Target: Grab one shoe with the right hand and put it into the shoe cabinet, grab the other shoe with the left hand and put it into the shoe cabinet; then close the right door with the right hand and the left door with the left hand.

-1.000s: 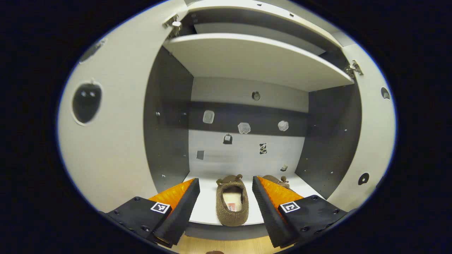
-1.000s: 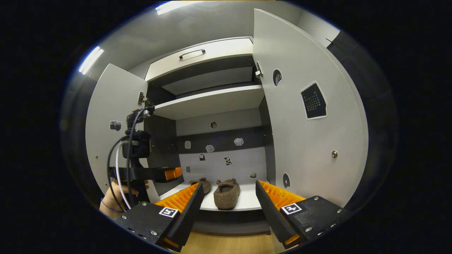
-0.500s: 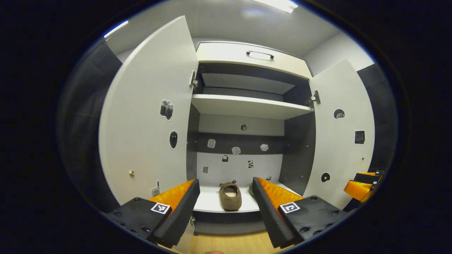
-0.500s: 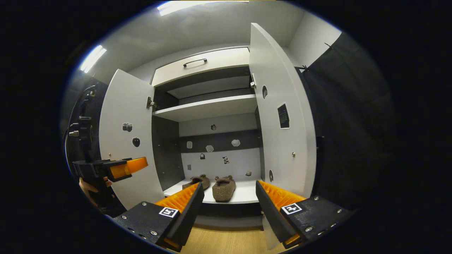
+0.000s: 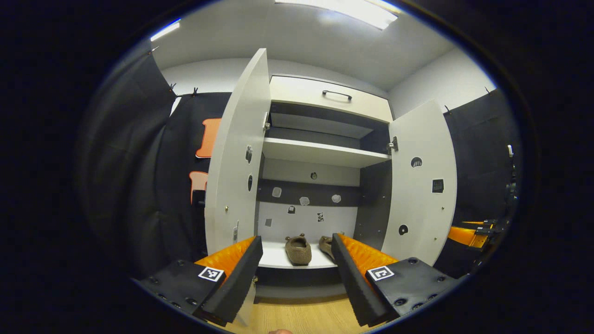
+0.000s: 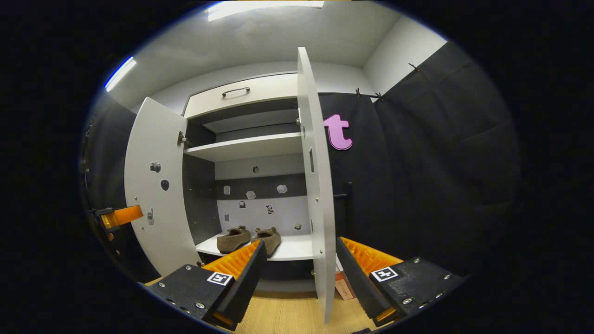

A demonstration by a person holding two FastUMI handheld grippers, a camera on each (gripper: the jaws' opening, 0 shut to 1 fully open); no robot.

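Observation:
Two brown fuzzy slippers sit side by side on the bottom shelf of the open white shoe cabinet (image 5: 325,153): one slipper (image 5: 298,249) and the other slipper (image 5: 326,246) in the left gripper view, and again as slipper (image 6: 233,239) and slipper (image 6: 269,236) in the right gripper view. My left gripper (image 5: 297,273) is open and empty, well back from the cabinet and facing its middle. My right gripper (image 6: 301,273) is open and empty too. The right door (image 6: 315,185) stands edge-on just ahead, between its fingers in the image. The left door (image 5: 236,162) and right door (image 5: 420,181) both stand wide open.
A drawer with a dark handle (image 5: 337,94) tops the cabinet above an upper shelf (image 6: 241,146). Wooden floor (image 6: 283,315) runs in front. A small box (image 6: 343,284) lies on the floor behind the right door. The other gripper (image 5: 468,234) shows at the far right.
Both grippers have drawn back from the cabinet. The left one came out from the bottom shelf. The right one shifted rightward, so the right door now appears edge-on.

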